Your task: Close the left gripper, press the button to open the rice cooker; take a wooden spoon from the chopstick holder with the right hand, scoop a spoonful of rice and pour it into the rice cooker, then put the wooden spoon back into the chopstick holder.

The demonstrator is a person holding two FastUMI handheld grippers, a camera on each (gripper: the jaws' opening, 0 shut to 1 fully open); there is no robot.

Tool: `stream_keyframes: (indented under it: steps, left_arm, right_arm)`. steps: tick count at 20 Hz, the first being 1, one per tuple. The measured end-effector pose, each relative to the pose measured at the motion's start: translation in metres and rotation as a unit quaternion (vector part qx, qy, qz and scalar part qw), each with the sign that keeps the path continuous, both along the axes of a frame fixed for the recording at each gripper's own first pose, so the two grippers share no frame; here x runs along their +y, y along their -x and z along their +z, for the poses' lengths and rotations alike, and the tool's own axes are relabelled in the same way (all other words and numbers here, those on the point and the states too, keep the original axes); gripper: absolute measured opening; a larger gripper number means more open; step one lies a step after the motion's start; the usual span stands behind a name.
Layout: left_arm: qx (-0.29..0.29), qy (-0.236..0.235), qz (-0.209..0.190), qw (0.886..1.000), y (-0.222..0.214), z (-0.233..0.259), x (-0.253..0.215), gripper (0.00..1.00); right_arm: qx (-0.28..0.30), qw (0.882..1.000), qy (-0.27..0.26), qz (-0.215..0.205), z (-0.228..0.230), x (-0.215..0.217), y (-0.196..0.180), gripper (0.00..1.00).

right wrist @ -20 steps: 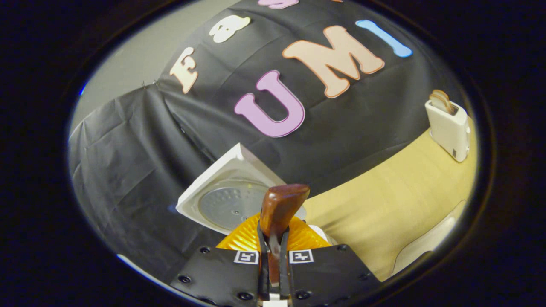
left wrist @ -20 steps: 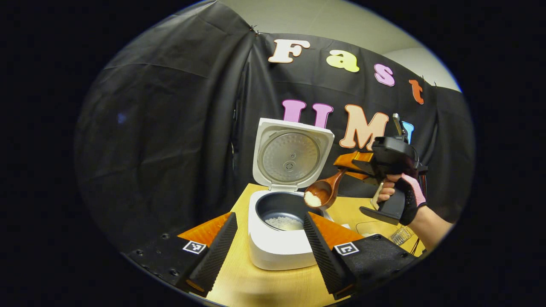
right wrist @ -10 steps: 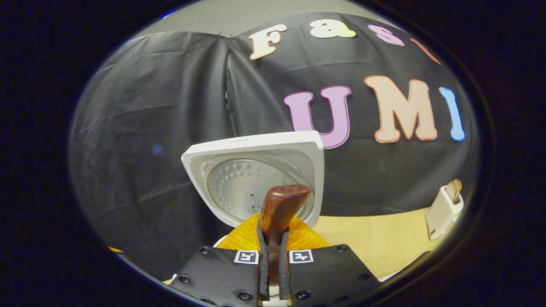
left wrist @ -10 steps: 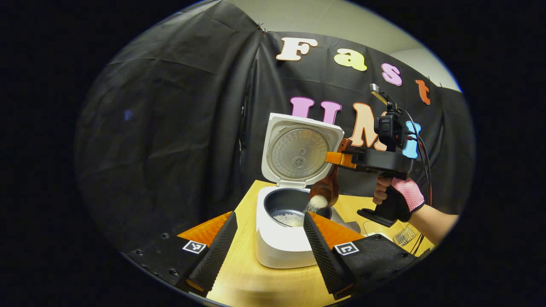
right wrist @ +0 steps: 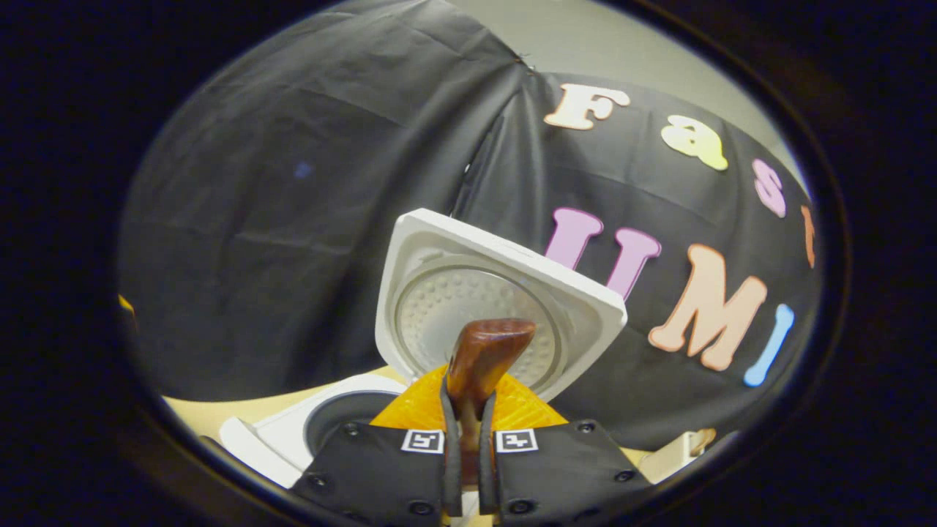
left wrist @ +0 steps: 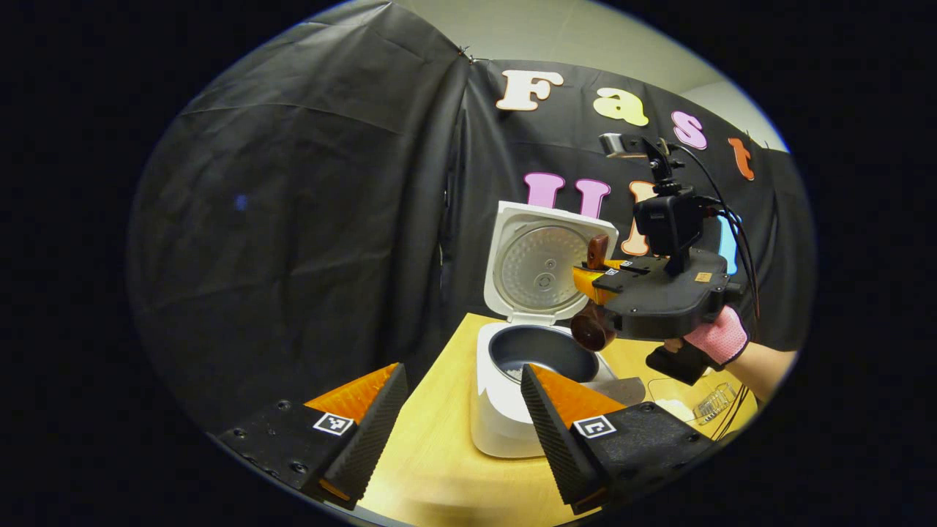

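A: Left hand-held gripper point(left wrist: 454, 410)?
B: Fingers spread apart, empty, low over the tabletop point(left wrist: 439, 468), just before the rice cooker point(left wrist: 505, 410).
A: Right hand-held gripper point(right wrist: 468, 468)?
B: Clamped on the wooden spoon point(right wrist: 479, 359) handle. Above the pot, the spoon's long axis stands near upright, bowl point(left wrist: 591, 333) down, handle end up. Lid point(left wrist: 545, 263) stands raised behind.

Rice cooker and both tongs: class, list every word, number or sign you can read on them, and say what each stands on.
Rice cooker: no readable text.
Left tongs: left markers, square black-and-white patterns, no letters.
Right tongs: right markers, the same kind of pattern, no letters.
Sticker on the right tongs' body: too small to read.
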State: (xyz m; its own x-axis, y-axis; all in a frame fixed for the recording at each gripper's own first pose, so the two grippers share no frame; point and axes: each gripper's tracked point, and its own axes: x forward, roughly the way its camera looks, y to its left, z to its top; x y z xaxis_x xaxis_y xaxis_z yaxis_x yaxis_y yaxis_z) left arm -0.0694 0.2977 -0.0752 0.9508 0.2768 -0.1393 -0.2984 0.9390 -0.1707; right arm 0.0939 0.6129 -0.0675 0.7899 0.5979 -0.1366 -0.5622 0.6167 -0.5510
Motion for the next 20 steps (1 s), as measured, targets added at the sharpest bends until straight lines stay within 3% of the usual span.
stream_keyframes:
  steps: [7,8,9,13,20]
  left_arm:
    - [0.006,-0.013,0.005,1.0,0.007,-0.001,0.003,0.93]
    - [0.005,-0.015,0.003,1.0,0.006,0.0,0.002,0.89]
    - [0.003,-0.016,0.002,1.0,0.008,0.0,0.002,0.93]
    - [0.0,-0.014,-0.012,1.0,0.009,0.004,-0.011,0.93]
    - [-0.008,-0.023,-0.037,0.999,-0.002,0.019,-0.057,0.93]
  right_arm:
    - [-0.039,0.998,0.046,0.017,-0.01,0.007,0.015,0.1]
    - [-0.035,0.998,0.043,0.017,-0.009,0.005,0.014,0.11]
    - [-0.027,0.999,0.038,0.016,-0.008,0.004,0.013,0.11]
    - [-0.007,1.0,0.009,0.008,0.006,-0.012,0.008,0.11]
    - [0.085,0.992,-0.094,-0.025,0.05,-0.088,-0.011,0.12]
